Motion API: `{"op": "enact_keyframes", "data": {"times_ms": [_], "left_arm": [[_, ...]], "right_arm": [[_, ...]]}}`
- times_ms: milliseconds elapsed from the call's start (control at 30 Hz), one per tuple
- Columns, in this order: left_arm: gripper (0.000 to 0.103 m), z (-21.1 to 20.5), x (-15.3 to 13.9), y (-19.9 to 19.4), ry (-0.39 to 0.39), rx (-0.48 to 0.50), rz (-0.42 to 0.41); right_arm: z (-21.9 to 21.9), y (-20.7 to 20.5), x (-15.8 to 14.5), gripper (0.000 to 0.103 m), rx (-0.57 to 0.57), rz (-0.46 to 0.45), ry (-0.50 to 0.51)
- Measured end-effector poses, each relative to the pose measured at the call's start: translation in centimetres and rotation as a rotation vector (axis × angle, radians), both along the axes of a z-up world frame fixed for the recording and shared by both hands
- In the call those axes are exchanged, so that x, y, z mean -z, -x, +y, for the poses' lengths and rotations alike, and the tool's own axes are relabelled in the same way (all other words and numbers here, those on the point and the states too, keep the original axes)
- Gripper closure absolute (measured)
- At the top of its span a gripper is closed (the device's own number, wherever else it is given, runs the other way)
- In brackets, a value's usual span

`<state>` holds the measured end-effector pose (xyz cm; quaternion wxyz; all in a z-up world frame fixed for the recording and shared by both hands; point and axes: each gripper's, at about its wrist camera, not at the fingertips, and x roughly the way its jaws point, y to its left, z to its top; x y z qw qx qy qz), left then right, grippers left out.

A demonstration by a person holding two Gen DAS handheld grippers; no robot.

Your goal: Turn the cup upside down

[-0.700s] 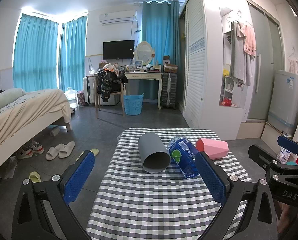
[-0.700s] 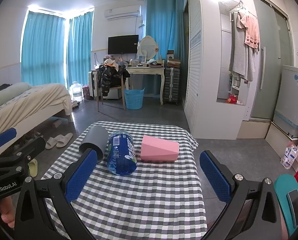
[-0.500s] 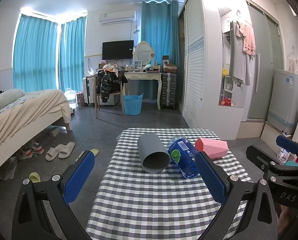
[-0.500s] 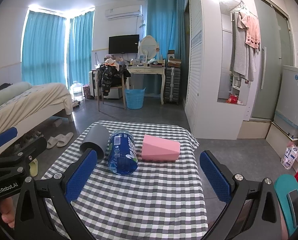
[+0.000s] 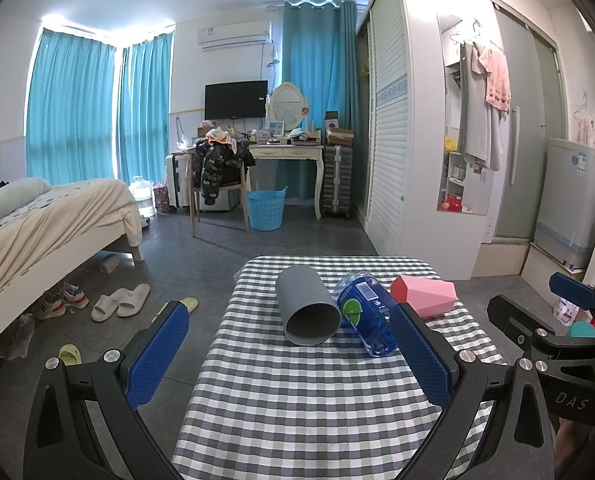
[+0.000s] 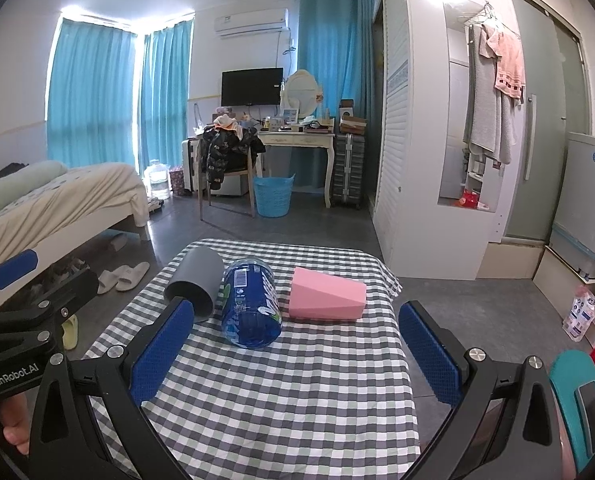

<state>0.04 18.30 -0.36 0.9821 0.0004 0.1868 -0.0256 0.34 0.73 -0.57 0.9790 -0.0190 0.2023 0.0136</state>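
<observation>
The left gripper [image 5: 291, 350] is spread wide with nothing between its blue pads [image 5: 159, 350], and the right gripper [image 6: 297, 346] is spread just as wide and just as empty; both hover over the near part of the checkered table [image 5: 297, 408].

The grey cup [image 5: 305, 304] lies on its side on the cloth, ahead of the left gripper's fingers and roughly midway between them, well clear of both pads. Its open mouth faces back toward the fingers, and the inside shows only bare grey wall, nothing in it. In the right wrist view the cup [image 6: 195, 282] sits just beyond the tip of that gripper's left finger, which covers the lower edge of its rim.

A blue-labelled plastic bottle [image 5: 367, 312] lies on its side just beside the cup, toward the left gripper's right finger, whose tip overlaps its near end. Whether cup and bottle touch cannot be told. In the right wrist view the bottle [image 6: 251, 306] lies ahead between the fingers, its clear base facing them; whether it holds liquid cannot be told.

A pink faceted cup [image 6: 327, 294] lies on its side beyond the bottle, apart from it.
</observation>
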Motion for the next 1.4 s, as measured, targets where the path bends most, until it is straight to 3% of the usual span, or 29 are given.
{"op": "enact_keyframes", "data": {"times_ms": [1400], "left_arm": [[0.000,0.27,0.28,-0.06,-0.002,0.002,0.000]], "right_arm": [[0.36,-0.03,0.19,0.000,-0.007,0.005,0.003]]}}
